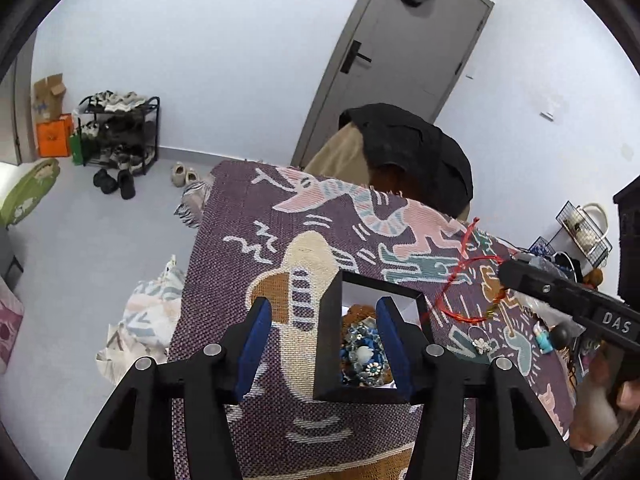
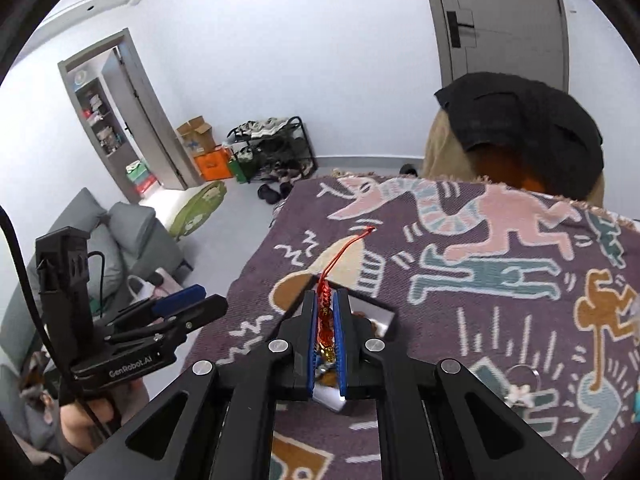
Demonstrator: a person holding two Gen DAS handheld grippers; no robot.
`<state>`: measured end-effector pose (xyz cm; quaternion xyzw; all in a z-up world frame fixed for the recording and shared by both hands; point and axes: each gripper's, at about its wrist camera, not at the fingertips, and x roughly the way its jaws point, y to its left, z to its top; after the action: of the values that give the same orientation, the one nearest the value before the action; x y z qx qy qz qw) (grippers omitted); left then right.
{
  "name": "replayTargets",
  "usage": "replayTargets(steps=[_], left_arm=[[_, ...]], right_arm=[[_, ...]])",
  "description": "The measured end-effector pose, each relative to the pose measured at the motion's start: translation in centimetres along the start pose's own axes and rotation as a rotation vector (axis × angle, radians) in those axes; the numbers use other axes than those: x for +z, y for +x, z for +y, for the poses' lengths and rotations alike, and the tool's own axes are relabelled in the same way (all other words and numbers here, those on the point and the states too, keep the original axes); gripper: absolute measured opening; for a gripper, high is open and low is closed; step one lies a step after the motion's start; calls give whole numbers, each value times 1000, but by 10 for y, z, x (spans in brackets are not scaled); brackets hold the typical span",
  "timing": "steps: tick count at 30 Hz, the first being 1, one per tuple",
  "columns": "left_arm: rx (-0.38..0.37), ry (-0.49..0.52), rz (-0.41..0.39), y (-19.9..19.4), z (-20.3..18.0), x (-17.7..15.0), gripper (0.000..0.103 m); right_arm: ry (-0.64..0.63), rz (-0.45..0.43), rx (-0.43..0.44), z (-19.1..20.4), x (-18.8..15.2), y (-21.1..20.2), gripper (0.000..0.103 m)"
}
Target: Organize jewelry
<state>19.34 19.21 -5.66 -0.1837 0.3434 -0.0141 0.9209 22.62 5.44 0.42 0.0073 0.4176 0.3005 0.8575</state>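
Observation:
A black open jewelry box [image 1: 330, 332] sits on the patterned purple cloth [image 1: 248, 216]; blue and brown beaded jewelry [image 1: 362, 354] lies inside it. My left gripper [image 1: 325, 312] is open, its fingers either side of the box's left wall, not closed on it. My right gripper [image 2: 329, 300] is shut on a red cord charm with gold beads [image 2: 325, 320], held above the box [image 2: 380, 314]. The red cord [image 1: 460, 272] also shows in the left wrist view, hanging from the right gripper [image 1: 516, 270]. A small flower ring [image 2: 520, 390] lies on the cloth at right.
A chair draped with black clothing [image 1: 412, 152] stands behind the table. Small trinkets [image 1: 544, 338] lie at the cloth's right side. A shoe rack [image 1: 118, 132], a grey door [image 1: 400, 60] and a grey sofa [image 2: 120, 240] stand around the room.

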Motion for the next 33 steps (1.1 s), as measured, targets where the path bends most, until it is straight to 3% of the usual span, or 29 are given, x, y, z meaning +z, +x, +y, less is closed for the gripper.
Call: replayTargets(steps=[1, 2, 3, 6, 16, 33], left_arm=[[4, 1, -3, -1, -1, 0, 56], [5, 4, -6, -1, -2, 0, 56], [0, 10, -9, -2, -5, 0, 56], [-9, 34, -18, -2, -15, 2, 59], [-32, 118, -61, -3, -72, 6, 86], [-90, 258, 26, 33, -159, -11, 87]], right_arm=[[5, 15, -7, -1, 0, 4, 25], [17, 22, -21, -5, -2, 6, 48], [22, 10, -31, -8, -4, 4, 58], [47, -4, -34, -25, -11, -4, 58], [202, -27, -89, -104, -39, -45, 59], [343, -28, -150, -175, -91, -74, 63]])
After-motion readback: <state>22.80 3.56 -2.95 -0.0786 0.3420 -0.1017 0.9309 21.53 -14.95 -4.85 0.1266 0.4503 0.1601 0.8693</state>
